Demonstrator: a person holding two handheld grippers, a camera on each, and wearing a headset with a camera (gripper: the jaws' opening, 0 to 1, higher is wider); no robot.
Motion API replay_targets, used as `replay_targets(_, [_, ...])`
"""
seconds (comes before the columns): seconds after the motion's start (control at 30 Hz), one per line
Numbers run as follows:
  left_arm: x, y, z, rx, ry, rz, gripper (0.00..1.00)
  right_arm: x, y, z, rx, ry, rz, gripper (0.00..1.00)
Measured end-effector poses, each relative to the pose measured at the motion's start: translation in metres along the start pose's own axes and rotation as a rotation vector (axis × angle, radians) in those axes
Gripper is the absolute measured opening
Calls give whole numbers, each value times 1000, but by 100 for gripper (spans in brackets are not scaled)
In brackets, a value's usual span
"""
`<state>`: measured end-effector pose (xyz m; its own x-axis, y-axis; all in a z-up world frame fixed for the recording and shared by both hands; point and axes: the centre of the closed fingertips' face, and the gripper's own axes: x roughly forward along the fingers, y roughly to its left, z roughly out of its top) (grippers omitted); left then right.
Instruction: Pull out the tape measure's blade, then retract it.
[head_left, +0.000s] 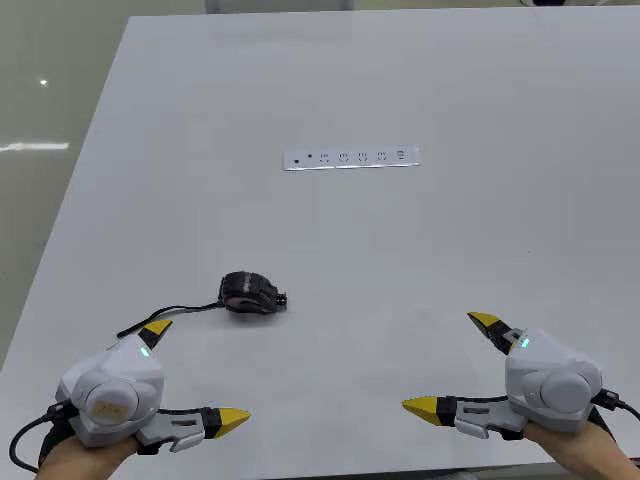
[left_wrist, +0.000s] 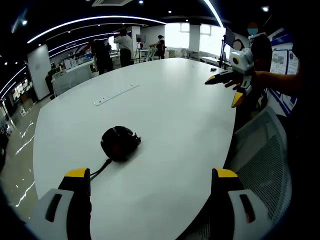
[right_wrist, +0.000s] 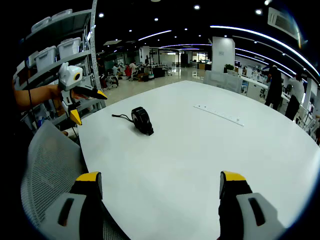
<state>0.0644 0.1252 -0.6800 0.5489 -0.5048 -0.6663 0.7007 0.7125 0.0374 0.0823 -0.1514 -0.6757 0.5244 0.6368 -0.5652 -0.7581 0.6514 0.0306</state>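
Resting on the white counter (head_left: 450, 250), left of centre in the lower half of the head view: one tape measure (head_left: 250, 293), black case, small dark tab at its right end. Nothing touches it.

- Wrist cord (head_left: 165, 312): black, attached to the case, trailing left and downward across the counter toward the lower-left corner of the frame.
- Tape measure in the left gripper view (left_wrist: 120, 142): just left of centre, above the left jaw tip, cord running down toward that jaw.
- Tape measure in the right gripper view (right_wrist: 142, 120): left of centre, in the upper half.
- Left claw (head_left: 197, 372): lower left of the head view, hand-held, yellow-tipped jaws spread wide, gripping nothing, near the tape measure but apart from it. Own view (left_wrist: 151, 173) confirms the wide gap. Also seen at the left edge of the right gripper view (right_wrist: 90, 106).
- Right claw (head_left: 452, 362): lower right of the head view, hand-held, jaws likewise spread wide and holding nothing, well apart from the tape measure. Own view (right_wrist: 161, 176) agrees. Also seen at the upper right of the left gripper view (left_wrist: 224, 92).
- Socket strip (head_left: 350, 158): white, flat on the counter, above centre, well beyond the tape measure.
- Mesh chair (left_wrist: 270, 165): grey, at the counter's edge, lower right of the left gripper view.
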Motion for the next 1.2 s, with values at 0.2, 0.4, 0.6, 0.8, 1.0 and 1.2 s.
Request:
replay_targets(0.2, [0,1,0,16,2,7,99,0,0,1,-9,-2,2,100])
replay_targets(0.4, [-1,1,1,20,2,7,99,0,1,1,-10,-2,2,100])
replay_targets(0.6, [-1,0,2,24,2,-1,98,0,1,1,-15,-4,6,100])
replay_targets(0.8, [1,1,-1,37,8,-11,96,2,4,0,-37,6,25,99])
replay_targets(1.0, [3,4,-2,46,18,-21,94,6,6,-1,-52,12,42,96])
replay_targets(1.2, [6,7,-2,68,32,-34,92,9,6,2,-91,8,61,93])
